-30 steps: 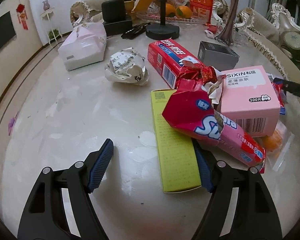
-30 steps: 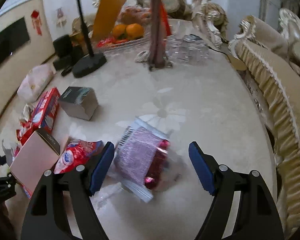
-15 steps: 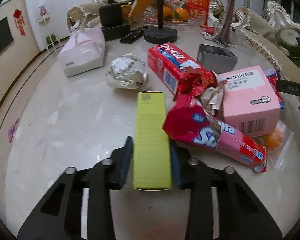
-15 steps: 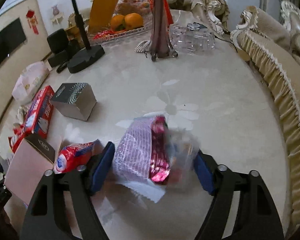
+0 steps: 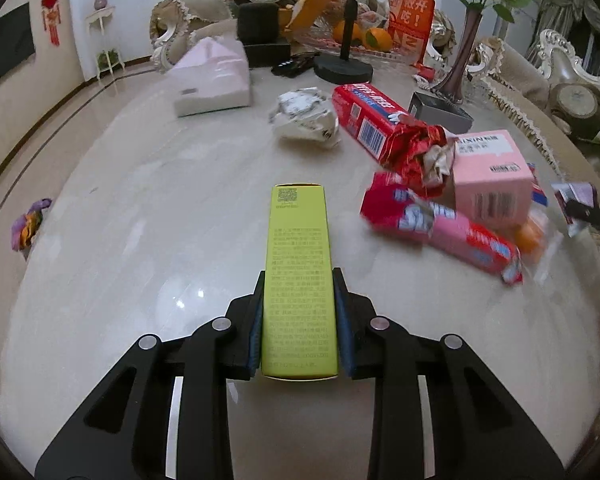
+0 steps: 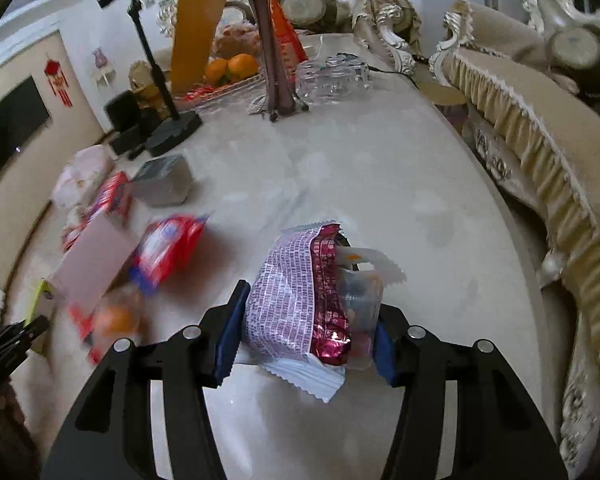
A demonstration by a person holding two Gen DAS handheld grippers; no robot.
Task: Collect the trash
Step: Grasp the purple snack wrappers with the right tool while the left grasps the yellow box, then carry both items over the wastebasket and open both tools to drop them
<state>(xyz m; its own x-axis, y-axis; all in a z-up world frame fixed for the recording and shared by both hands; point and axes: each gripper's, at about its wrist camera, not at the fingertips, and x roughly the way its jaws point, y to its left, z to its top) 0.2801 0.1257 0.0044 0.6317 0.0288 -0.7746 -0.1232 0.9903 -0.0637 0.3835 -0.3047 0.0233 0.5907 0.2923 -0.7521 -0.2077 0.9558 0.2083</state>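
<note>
In the left wrist view my left gripper (image 5: 299, 316) is shut on a long yellow-green carton (image 5: 298, 264), which sticks out ahead over the marble table (image 5: 140, 208). To its right lies a pile of trash: a red and pink wrapper (image 5: 440, 226), a pink box (image 5: 490, 178), a red carton (image 5: 374, 118) and a crumpled paper ball (image 5: 306, 118). In the right wrist view my right gripper (image 6: 306, 328) is closing on a purple-printed snack wrapper (image 6: 300, 300); both pads press its sides and the bag is squeezed narrow.
A grey box (image 6: 162, 180), a phone stand (image 6: 172, 128), a vase (image 6: 274, 60), a fruit tray (image 6: 228, 72) and glasses (image 6: 332, 76) stand at the table's far side. A white tissue pack (image 5: 214, 78) lies far left. A fringed sofa (image 6: 540, 160) runs along the right edge.
My left gripper shut on the yellow-green carton and drew it away from the pile. My right gripper narrowed around the snack wrapper and moved with it; the wrapper is crumpled between the pads.
</note>
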